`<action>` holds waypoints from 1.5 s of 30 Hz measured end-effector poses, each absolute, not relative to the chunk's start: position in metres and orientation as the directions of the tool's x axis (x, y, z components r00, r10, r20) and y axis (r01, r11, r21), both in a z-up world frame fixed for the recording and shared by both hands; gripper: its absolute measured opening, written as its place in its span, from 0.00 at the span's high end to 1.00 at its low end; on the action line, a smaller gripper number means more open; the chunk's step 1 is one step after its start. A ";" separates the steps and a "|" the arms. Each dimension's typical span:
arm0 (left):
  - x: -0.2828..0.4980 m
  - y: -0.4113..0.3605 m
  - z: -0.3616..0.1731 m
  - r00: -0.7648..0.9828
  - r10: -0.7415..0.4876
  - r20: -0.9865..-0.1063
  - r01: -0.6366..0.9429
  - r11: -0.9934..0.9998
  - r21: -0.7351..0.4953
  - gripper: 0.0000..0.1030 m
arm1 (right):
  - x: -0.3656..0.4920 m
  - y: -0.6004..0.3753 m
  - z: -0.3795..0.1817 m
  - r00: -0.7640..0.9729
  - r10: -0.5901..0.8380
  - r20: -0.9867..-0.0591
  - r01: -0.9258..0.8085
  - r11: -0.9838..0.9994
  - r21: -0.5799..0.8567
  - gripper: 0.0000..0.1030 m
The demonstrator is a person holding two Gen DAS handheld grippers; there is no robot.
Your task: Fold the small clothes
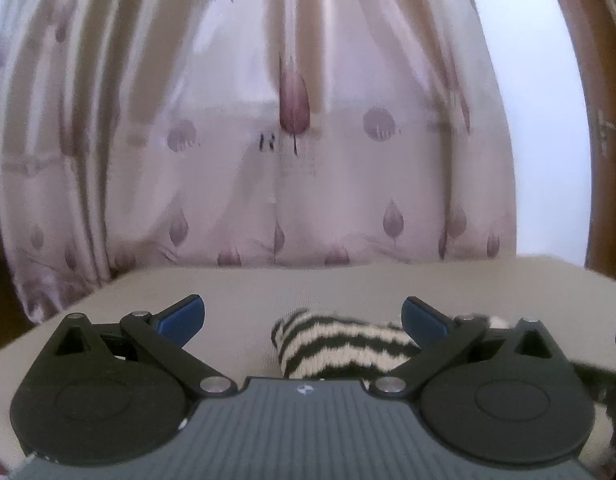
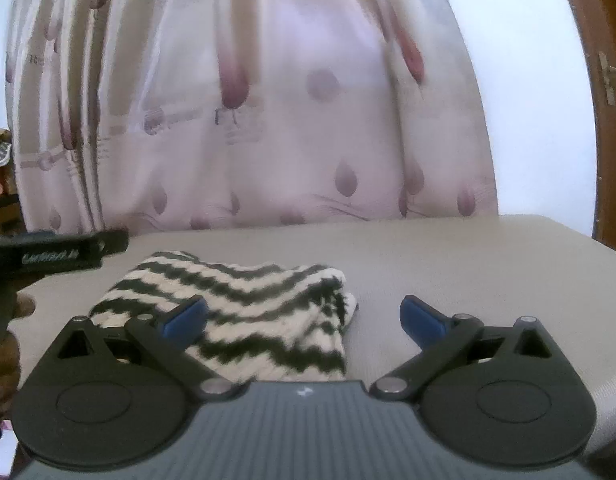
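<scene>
With both my left gripper and right gripper spread wide and holding nothing, the folded knit lies free on the beige tabletop, partly between my right fingers. Risk: its thick, springy zigzag-striped wool may unfold, or a blue fingertip could snag the loose ribbing.

1. Left tongs spread wide, blue pads gripping nothing.
2. Folded zigzag black-and-white knit lies on the beige counter, low between them, nearer the right pad.
3. Pinkish leaf-print curtain hangs behind.
</scene>
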State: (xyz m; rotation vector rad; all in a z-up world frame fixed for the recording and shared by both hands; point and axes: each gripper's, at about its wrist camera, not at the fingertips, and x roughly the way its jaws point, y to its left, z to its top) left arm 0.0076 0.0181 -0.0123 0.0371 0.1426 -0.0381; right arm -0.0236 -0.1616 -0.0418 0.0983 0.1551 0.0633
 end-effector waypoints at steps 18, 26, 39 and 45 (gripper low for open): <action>-0.023 0.013 0.019 0.986 -0.125 -0.113 0.132 0.990 0.051 0.00 | -0.057 -0.151 -0.033 0.988 0.087 -0.127 -0.078 0.994 0.071 0.00; -0.032 0.008 0.021 0.981 -0.165 -0.104 0.172 0.983 0.059 0.00 | -0.062 -0.151 -0.032 0.988 0.092 -0.127 -0.084 0.994 0.069 0.00; -0.024 0.008 0.016 0.964 -0.195 -0.183 0.202 0.979 0.021 0.00 | -0.061 -0.151 -0.033 0.985 0.098 -0.143 -0.088 0.994 0.071 0.00; -0.019 0.010 0.010 0.957 -0.199 -0.213 0.203 0.979 -0.002 0.00 | -0.059 -0.151 -0.034 0.984 0.090 -0.156 -0.080 0.994 0.070 0.00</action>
